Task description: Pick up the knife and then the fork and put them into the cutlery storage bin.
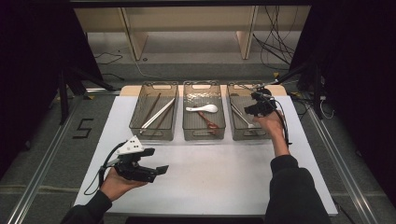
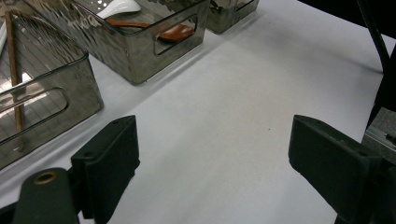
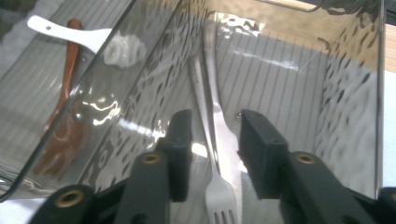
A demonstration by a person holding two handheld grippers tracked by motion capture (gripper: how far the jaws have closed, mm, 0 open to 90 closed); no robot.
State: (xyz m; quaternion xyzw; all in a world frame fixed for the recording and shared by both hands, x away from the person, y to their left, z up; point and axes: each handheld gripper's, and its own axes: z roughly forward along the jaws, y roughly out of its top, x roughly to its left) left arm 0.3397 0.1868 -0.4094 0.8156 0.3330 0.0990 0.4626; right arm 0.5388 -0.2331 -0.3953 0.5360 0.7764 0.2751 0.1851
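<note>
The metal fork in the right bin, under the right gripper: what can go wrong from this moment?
1. The right gripper stands open astride the fork, which lies against a second metal utensil; closing could catch both.
2. The jaws hang inside the right bin; moving sideways might knock its wall and shift it toward the middle bin.

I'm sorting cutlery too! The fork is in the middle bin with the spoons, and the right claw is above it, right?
Not quite. The fork lies in the right bin, not the middle one; the right gripper view shows it there, with the right claw above it. The spoons are in the middle bin.
</note>
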